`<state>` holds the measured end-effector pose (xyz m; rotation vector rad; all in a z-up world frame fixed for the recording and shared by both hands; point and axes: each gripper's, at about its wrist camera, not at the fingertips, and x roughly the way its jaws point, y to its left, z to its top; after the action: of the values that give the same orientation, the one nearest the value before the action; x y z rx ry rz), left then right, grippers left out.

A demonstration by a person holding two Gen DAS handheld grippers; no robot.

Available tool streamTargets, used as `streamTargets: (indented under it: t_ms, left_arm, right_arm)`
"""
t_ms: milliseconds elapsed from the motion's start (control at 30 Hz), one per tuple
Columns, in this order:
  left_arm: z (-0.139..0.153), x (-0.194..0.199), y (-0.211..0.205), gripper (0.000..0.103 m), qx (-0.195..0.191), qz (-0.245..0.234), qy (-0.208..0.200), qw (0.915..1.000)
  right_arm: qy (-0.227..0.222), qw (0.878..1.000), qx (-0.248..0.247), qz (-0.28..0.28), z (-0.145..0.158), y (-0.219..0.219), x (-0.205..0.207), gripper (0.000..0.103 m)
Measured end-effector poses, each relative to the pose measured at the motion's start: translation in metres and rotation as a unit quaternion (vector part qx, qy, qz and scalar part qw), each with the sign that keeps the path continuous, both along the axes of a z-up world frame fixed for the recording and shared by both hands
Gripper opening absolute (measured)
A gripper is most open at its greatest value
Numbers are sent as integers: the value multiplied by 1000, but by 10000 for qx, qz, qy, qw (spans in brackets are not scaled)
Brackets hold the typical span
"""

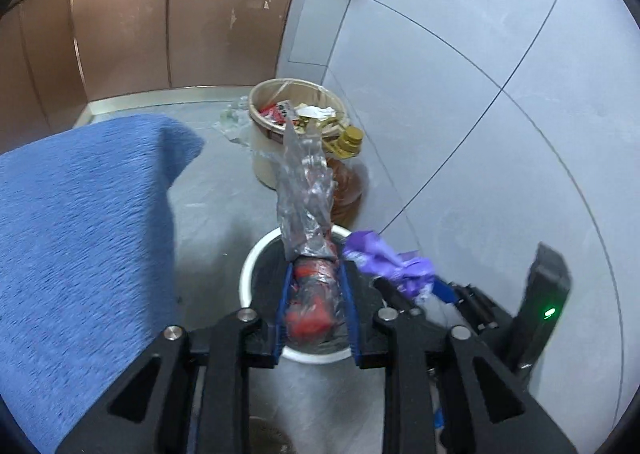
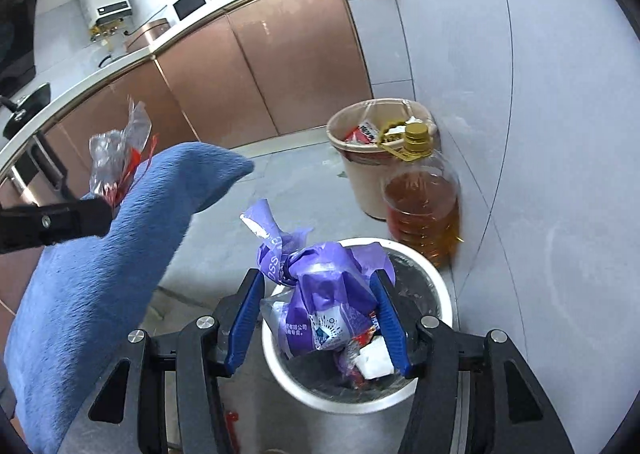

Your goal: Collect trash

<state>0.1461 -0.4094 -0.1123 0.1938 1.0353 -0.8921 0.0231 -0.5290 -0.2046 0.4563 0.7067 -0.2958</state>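
Above the white bin (image 1: pixel 256 274), left tongs (image 1: pixel 316 282) clamp a clear-wrapped red packet (image 1: pixel 310 294), long axis toward 12 o'clock. Right tongs (image 2: pixel 320 310) grip a purple bag (image 2: pixel 320 294), knot toward 11; only this view shows bin contents.

Left claw (image 1: pixel 316 296) around red wrapper (image 1: pixel 314 306)

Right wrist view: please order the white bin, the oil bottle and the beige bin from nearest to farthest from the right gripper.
1. White bin: directly under the right gripper, whose jaws hold the purple bag.
2. Oil bottle: beyond the white bin, to the right, by the wall.
3. Beige bin: behind the bottle, in the corner.
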Motion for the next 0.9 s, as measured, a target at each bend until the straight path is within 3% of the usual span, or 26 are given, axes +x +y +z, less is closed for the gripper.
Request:
streamTargets:
  t_ms: [100,267,433,600,733,900]
  left_arm:
    - [-1,4,-10,53,-65,57,-53,9999]
    - [-2,11,-15,53,-140,210,-4,9997]
    - [6,5,0,53,-50,352,-310,9989]
    - [23,1,27,53,15,681,-839,9941]
    - [37,1,61,53,126,1090,-1383,9843]
    - [46,2,108,54,218,1617,-1625,9731]
  right_arm:
    - [132,9999,-21,-93,-8,-9,4,58]
    - [212,9996,29,-204,-16,-14,-3,67]
    - [243,9992,-75,-303,-8,-10,-12,69]
    - [132,9985,-448,-289,20,6,-13,75]
    - [-74,9954,-917,-266,58,31,-15,84]
    - [-270,9879,-1521,-107,99,70,-12,96]
